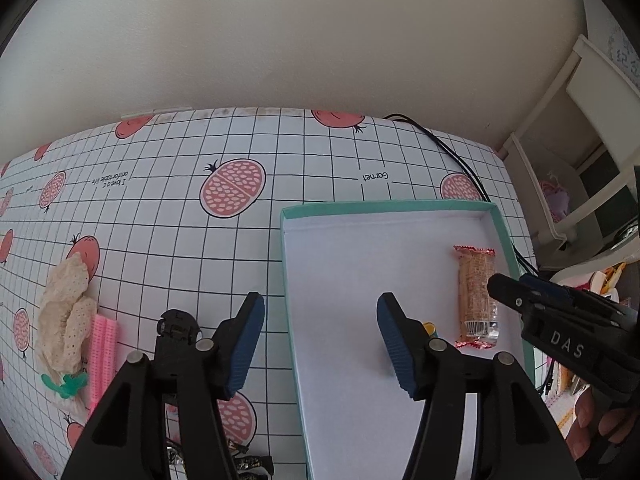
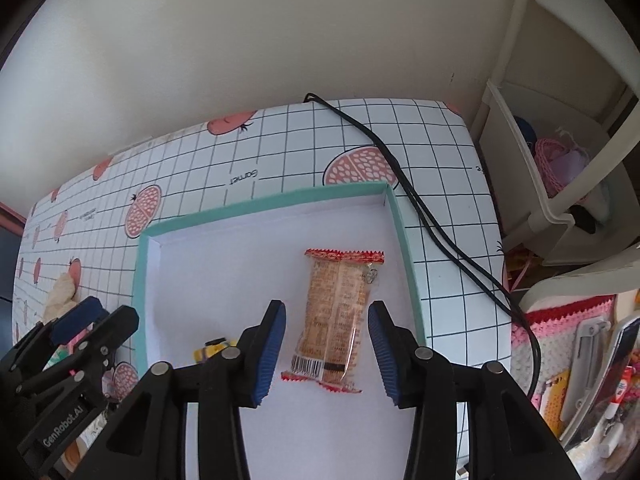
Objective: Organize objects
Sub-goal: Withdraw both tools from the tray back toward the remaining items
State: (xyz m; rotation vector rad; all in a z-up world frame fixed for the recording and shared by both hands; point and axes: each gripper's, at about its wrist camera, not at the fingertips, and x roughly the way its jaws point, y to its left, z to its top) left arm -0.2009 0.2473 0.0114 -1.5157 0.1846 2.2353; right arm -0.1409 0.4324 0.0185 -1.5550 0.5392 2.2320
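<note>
So the wrapped snack bar (image 2: 338, 320) is lying flat inside the shallow teal-rimmed box (image 2: 404, 236), over toward its right wall, barcode end nearest the camera. The right gripper (image 2: 327, 346) has its fingers wide apart on either side of the bar's near half, not touching it as far as I can see. The left gripper (image 1: 320, 342) is spread open too, straddling the box's left wall with nothing between its fingers. There's a small yellow thing (image 2: 214, 349) at the near edge of the box, half hidden behind a finger, so I can't say what it is. Out on the grid-and-pomegranate table (image 1: 168, 216) to the left sit a cream lacy cloth (image 1: 64, 312), a pink ridged piece (image 1: 103, 354) just beside it and a green clip (image 1: 66, 382). A black cable (image 2: 420, 208) runs past the box's right side.
</note>
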